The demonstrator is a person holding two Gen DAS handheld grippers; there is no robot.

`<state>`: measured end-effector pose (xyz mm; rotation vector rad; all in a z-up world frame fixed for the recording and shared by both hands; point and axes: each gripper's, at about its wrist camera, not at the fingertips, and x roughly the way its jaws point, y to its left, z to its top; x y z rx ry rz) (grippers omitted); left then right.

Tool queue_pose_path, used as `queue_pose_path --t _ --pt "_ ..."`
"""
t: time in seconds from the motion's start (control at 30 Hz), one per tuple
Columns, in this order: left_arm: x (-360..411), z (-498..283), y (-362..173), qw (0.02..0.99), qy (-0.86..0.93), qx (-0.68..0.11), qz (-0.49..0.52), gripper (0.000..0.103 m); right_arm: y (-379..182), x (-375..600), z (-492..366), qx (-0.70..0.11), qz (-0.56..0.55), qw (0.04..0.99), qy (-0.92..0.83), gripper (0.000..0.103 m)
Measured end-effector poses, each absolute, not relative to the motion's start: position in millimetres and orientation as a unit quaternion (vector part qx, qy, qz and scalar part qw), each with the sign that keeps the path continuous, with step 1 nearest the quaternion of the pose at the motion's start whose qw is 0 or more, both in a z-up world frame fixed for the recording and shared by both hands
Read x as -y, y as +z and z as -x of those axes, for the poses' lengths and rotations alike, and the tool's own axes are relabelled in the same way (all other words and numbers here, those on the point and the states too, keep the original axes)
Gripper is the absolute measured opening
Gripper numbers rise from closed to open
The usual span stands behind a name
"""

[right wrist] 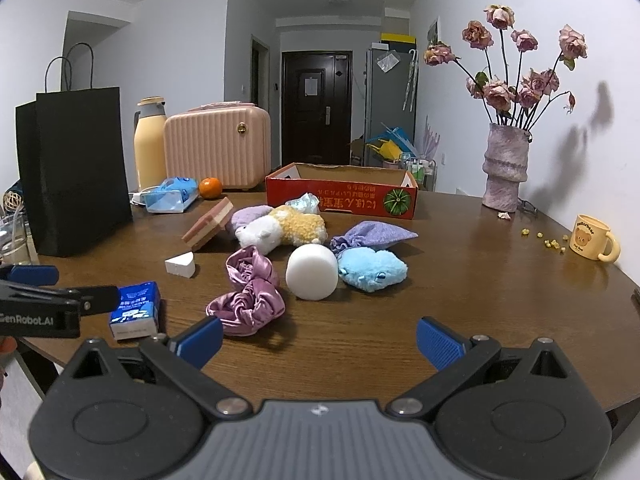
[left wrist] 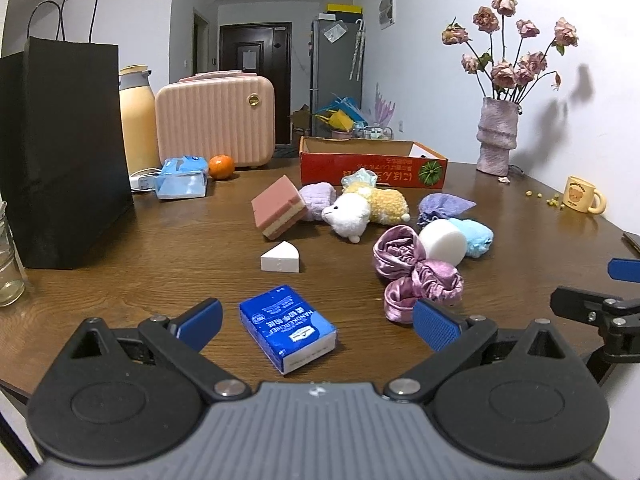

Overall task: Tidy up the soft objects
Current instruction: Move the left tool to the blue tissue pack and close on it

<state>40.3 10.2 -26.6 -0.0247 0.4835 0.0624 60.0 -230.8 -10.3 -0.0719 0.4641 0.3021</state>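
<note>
Since nothing has yet been grasped, most of the risk is judged to lie in the first pick among the crowded soft items on the counter (left wrist: 120,248).

Toward the left edge, the black paper bag (left wrist: 60,148) and a glass jar (left wrist: 8,264) stand upright; either could be knocked if the left gripper (left wrist: 316,320) were swung wide. Just ahead of that gripper, near the front edge, lies the blue handkerchief pack (left wrist: 286,326), and it could be pushed off the edge if the jaws were lowered carelessly. Beyond it sit the white wedge sponge (left wrist: 280,257) and the pink layered sponge (left wrist: 278,208), which is propped at a tilt, apparently against the lilac plush behind it, and might topple when a neighbour is lifted.

At the middle of the counter, the plush sheep (right wrist: 280,228) lies touching other soft pieces, so two could be dragged together. The satin scrunchies (right wrist: 248,292) look slippery and may slide from a shallow pinch; the white round sponge (right wrist: 312,272) could roll toward the blue plush (right wrist: 372,270) it touches. The red cardboard box (right wrist: 340,192), probably the destination, sits open at the far edge.

The left gripper is held low over the front edge, jaws spread wide and empty. The right gripper (right wrist: 318,338) is held beside it at a similar height, aimed at the scrunchies, jaws likewise released.
</note>
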Motion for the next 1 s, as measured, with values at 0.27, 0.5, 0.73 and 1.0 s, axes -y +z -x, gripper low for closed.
queue_pose_path --t 0.27,0.5,0.73,1.0 --pt "-14.9 -50.7 -35.8 0.968 0.045 -0.247 0.011 0.103 -17.0 232.4 -66.9 -0.232 0.030 0.961 0.146 0.103" --pt "-16.6 -65.5 -50.4 0.965 0.055 -0.256 0.004 0.103 -23.7 236.7 -75.0 -0.236 0.020 0.962 0.140 0.103" --pt "-18.6 -80.3 -65.0 0.961 0.060 -0.269 0.003 0.103 -31.3 238.2 -81.1 -0.239 0.017 0.961 0.136 0.103" --pt "-22.8 -97.1 -74.6 0.961 0.062 -0.271 0.006 0.103 -40.5 239.7 -92.1 -0.242 0.012 0.961 0.131 0.103"
